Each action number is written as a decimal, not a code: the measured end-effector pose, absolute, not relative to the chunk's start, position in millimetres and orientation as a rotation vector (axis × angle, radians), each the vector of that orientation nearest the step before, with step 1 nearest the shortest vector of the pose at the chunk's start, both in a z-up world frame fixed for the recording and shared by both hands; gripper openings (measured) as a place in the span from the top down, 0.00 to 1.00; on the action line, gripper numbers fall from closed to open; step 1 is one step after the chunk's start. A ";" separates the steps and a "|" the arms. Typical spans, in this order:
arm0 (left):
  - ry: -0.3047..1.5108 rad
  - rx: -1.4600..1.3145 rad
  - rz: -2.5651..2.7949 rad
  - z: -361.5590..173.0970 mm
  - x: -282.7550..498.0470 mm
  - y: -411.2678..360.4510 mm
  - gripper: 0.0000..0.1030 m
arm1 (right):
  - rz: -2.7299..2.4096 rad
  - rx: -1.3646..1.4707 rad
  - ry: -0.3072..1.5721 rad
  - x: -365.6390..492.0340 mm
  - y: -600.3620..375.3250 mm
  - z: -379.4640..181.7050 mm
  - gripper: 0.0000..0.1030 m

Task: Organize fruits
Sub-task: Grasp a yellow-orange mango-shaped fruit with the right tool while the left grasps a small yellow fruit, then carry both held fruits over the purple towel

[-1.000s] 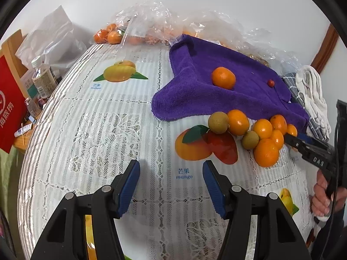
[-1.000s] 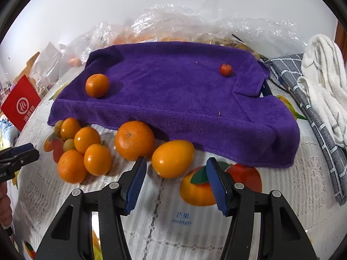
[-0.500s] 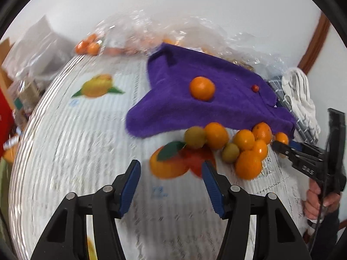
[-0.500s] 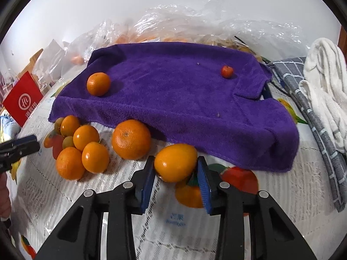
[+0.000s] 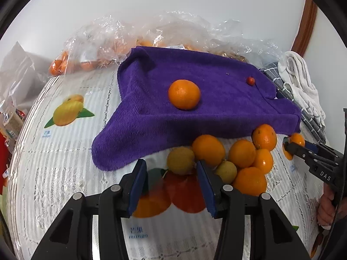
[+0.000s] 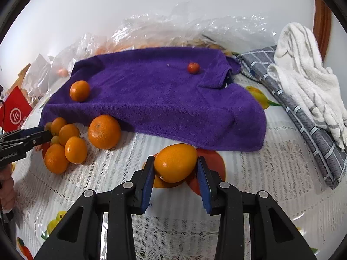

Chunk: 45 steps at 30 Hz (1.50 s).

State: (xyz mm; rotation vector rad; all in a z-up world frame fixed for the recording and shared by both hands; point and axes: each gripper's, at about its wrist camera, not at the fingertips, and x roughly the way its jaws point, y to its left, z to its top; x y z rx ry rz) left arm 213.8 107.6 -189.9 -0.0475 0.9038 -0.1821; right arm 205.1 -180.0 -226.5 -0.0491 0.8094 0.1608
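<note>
- Gripping: right tool (image 6: 175, 169) holds an oval yellow-orange citrus fruit (image 6: 175, 165) between its blue pads (image 6: 147, 182); both pads press on the fruit's sides. Fruit sits low over the worktop, just in front of the near edge of the purple terry towel (image 6: 156, 99).
- Left tool (image 5: 171, 178) has its jaws at a narrow gap and closing. A small yellow-green round fruit (image 5: 180, 160) lies just beyond the tips, roughly in line with the gap; pads not seen pressing on it.
- White lace-pattern tablecloth with printed fruit pictures (image 5: 54, 162) covers the worktop.
- Loose cluster of small orange mandarins (image 5: 243, 153) lies on the tablecloth at the towel's near edge, fruits touching one another; a second greenish fruit (image 5: 226, 171) sits among them.
- Larger round orange (image 6: 104, 131) rests against the towel's edge, beside the cluster.
- On the towel: one round mandarin (image 5: 184, 94) toward the left side, and a tiny red round fruit (image 6: 193, 67) toward the far right; well apart.
- Crumpled clear plastic bags (image 6: 173, 30) behind the towel, orange fruit dimly visible inside.
- Grey checked cloth (image 6: 303, 125) and white towel (image 6: 303, 75) lie right of the purple towel.
- Red box with white emblem (image 6: 16, 112) at far left.
</note>
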 end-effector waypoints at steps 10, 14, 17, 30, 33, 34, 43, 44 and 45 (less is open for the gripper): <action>0.877 -0.062 -0.197 -192.2 214.2 106.6 0.75 | 0.163 0.033 0.780 202.8 -192.2 -225.2 0.63; 0.867 -0.064 -0.173 -191.4 213.7 107.1 0.75 | 0.175 0.059 0.775 203.2 -194.7 -225.5 0.63; 0.848 -0.054 -0.168 -189.3 212.0 104.7 0.75 | 0.183 0.064 0.770 202.6 -194.4 -225.0 0.63; 0.753 -0.093 -0.181 -170.6 203.1 109.9 0.75 | 0.181 0.073 0.753 199.5 -195.3 -223.6 0.63; 0.733 -0.098 -0.173 -167.9 201.8 111.8 0.75 | 0.180 0.077 0.752 199.7 -196.5 -223.4 0.63; 0.727 -0.101 -0.171 -166.9 201.4 112.5 0.75 | 0.180 0.077 0.751 199.6 -196.8 -223.2 0.63; 0.692 -0.127 -0.157 -162.3 198.9 118.4 0.75 | 0.181 0.088 0.736 197.5 -199.5 -221.8 0.63; 0.689 -0.128 -0.156 -161.8 199.0 118.1 0.75 | 0.181 0.088 0.735 197.3 -199.5 -221.8 0.63; 0.685 -0.128 -0.153 -161.4 198.6 118.3 0.75 | 0.182 0.089 0.735 197.2 -199.5 -221.8 0.63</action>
